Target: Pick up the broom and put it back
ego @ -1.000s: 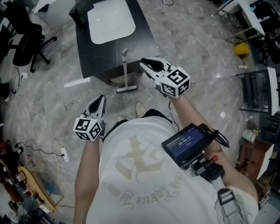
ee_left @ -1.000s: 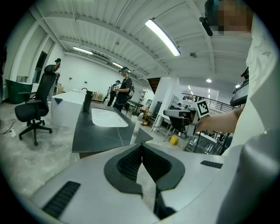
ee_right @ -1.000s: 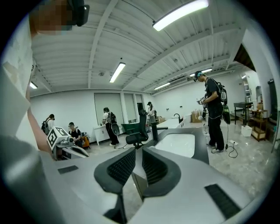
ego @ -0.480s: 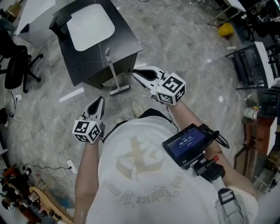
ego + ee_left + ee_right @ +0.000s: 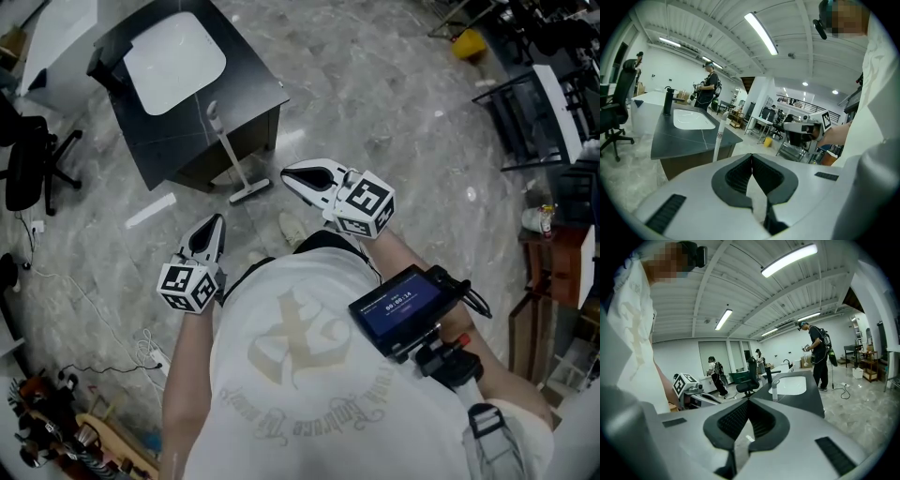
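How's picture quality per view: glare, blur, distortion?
Head view: sharp, evenly lit, small specular glints on the polished floor. Left gripper view: heavy fisheye, black vignetted corners, ceiling tube light blown out. Right gripper view: same fisheye and vignette, ceiling strip clipped, background readable.

One broom [image 5: 231, 159], one dark counter [image 5: 248, 89] and one white basin [image 5: 174, 62] are counted in the upper left of the head view. Two grippers are counted mid-frame, the left gripper [image 5: 216, 223] and the right gripper [image 5: 291, 174], and one wrist-worn screen [image 5: 401, 305] at lower right.
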